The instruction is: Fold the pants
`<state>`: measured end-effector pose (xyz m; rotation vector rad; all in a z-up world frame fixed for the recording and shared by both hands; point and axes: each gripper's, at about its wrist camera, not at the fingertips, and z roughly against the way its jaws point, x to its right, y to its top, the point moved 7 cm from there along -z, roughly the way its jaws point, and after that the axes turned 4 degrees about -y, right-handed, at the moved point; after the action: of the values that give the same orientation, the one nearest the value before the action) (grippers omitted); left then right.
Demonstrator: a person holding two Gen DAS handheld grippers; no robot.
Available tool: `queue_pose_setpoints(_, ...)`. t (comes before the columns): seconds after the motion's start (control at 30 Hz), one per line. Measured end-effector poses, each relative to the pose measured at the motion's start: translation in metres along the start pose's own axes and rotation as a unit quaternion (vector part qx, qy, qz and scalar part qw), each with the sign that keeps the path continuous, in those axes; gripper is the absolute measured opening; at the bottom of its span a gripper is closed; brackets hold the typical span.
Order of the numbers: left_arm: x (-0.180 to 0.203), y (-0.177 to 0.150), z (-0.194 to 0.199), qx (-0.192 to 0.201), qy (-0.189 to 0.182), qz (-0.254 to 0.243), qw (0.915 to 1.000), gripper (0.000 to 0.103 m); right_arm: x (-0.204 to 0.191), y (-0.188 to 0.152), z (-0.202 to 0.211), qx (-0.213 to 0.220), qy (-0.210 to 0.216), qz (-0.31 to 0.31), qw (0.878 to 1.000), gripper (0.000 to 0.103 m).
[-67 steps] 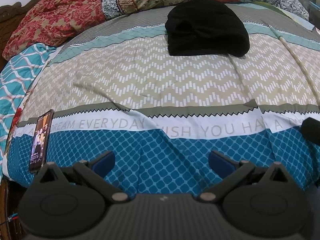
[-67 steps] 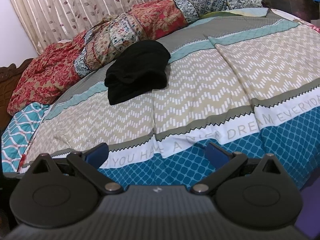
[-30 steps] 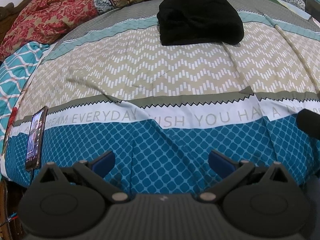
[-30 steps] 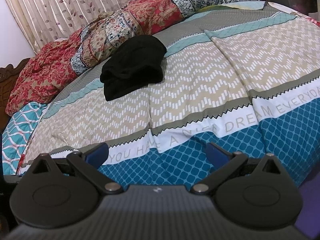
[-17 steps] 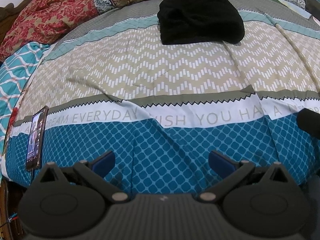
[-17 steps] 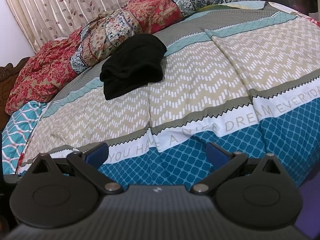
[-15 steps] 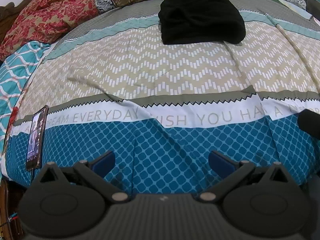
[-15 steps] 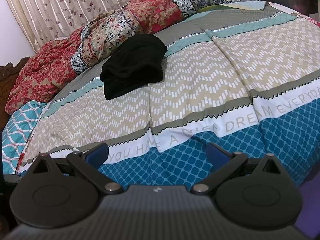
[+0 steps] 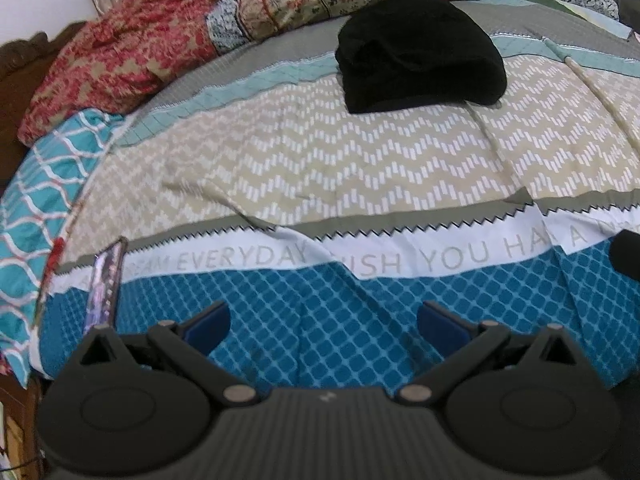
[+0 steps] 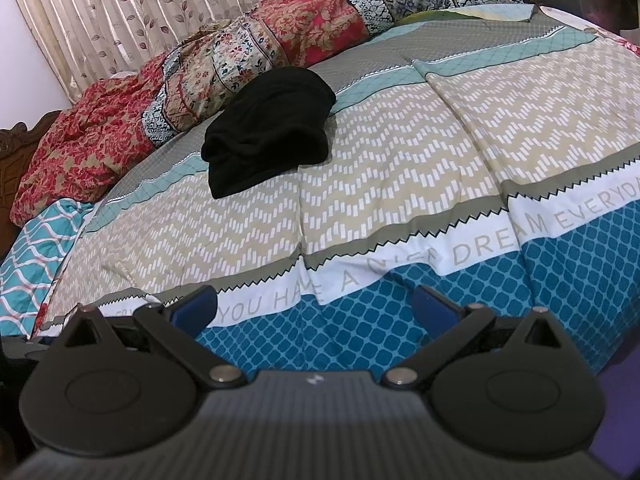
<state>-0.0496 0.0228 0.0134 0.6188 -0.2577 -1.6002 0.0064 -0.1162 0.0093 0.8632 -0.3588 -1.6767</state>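
Note:
Black pants (image 9: 420, 52) lie folded in a compact bundle on the far part of the bed, on the grey and teal bands of the cover; they also show in the right wrist view (image 10: 268, 128). My left gripper (image 9: 322, 320) is open and empty, held over the blue band near the bed's front edge, far from the pants. My right gripper (image 10: 314, 306) is open and empty over the same front edge, further right.
The patterned bed cover (image 9: 360, 168) spans both views. A phone (image 9: 104, 288) lies at the front left. Red and floral quilts (image 10: 240, 60) pile along the headboard side. Curtains (image 10: 120, 12) hang behind. A teal lattice cloth (image 9: 36, 184) lies at the left.
Both grippers have shifted slightly; the left wrist view has pulled back and tilted up a little, showing more of the quilts. The pants have not moved.

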Motion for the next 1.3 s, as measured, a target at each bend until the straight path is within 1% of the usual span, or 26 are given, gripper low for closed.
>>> queue_pose_setpoints(0.1, 0.000, 0.001, -0.001, 0.000, -0.001, -0.003, 1.0000, 0.103, 0.000, 0.000, 0.000, 0.000, 0.000, 0.000, 1.000, 0.103)
queue_pose_setpoints(0.23, 0.002, -0.003, -0.005, -0.017, -0.021, 0.002, 0.9996, 0.103, 0.000, 0.000, 0.000, 0.000, 0.000, 0.000, 1.000, 0.103)
queue_pose_setpoints(0.4, 0.005, -0.008, -0.009, -0.039, -0.056, 0.014, 0.9975, 0.103, 0.000, 0.000, 0.000, -0.001, 0.000, -0.001, 1.000, 0.103)
queue_pose_setpoints(0.57, 0.010, -0.011, -0.010, -0.049, -0.072, 0.017, 0.9960, 0.103, 0.000, -0.001, -0.001, -0.001, -0.001, -0.001, 1.000, 0.103)
queue_pose_setpoints(1.07, 0.010, -0.016, -0.016, -0.061, -0.070, 0.018, 0.9955, 0.103, 0.001, -0.003, -0.003, -0.003, -0.001, 0.001, 1.000, 0.103)
queue_pose_setpoints(1.3, 0.012, -0.016, -0.016, -0.058, -0.063, 0.010, 0.9963, 0.103, 0.004, -0.005, -0.004, -0.006, -0.001, -0.001, 1.000, 0.103)
